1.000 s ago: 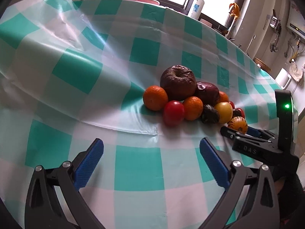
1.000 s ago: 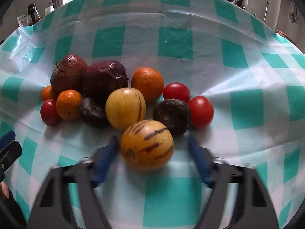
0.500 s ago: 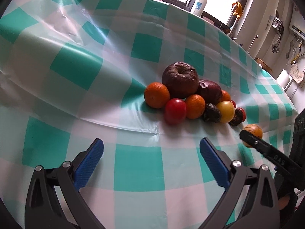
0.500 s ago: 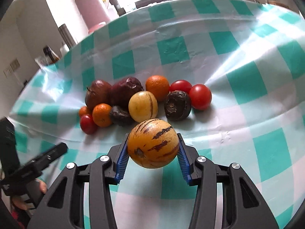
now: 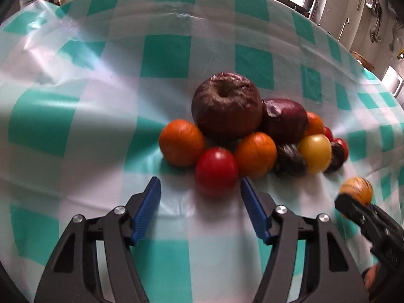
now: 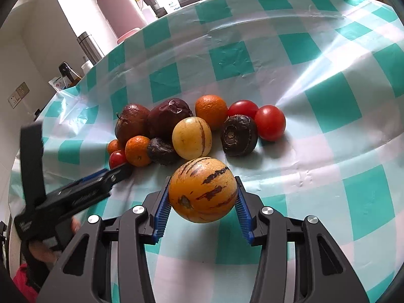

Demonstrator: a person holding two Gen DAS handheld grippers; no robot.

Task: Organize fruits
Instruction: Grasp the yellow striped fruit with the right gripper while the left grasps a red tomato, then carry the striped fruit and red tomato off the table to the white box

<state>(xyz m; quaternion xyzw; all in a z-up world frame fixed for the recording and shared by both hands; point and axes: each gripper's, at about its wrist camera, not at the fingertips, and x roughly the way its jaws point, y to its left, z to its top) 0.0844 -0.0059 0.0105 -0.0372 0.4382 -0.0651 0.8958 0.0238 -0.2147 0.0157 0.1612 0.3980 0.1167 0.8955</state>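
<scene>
A pile of fruit lies on the green-checked tablecloth [image 5: 164, 55]. My left gripper [image 5: 200, 202] is open, its blue pads just short of a red tomato [image 5: 216, 170] at the pile's near edge. Beside the tomato lie two oranges [image 5: 181, 142] and a wrinkled brown apple [image 5: 226, 103]. My right gripper [image 6: 202, 197] is shut on a striped orange-yellow melon [image 6: 203, 189] and holds it above the cloth, in front of the pile. That melon also shows in the left wrist view [image 5: 356, 189]. The left gripper shows in the right wrist view [image 6: 101, 179].
A yellow melon [image 6: 192, 137], a dark round fruit [image 6: 238, 135], two tomatoes [image 6: 270, 122] and a purple fruit [image 6: 169, 116] make up the pile. A pink flask [image 6: 121, 7] and bottles stand beyond the table's far edge.
My right gripper closed on the striped melon and lifted it off the cloth. My left gripper moved forward to the red tomato and its jaws narrowed.
</scene>
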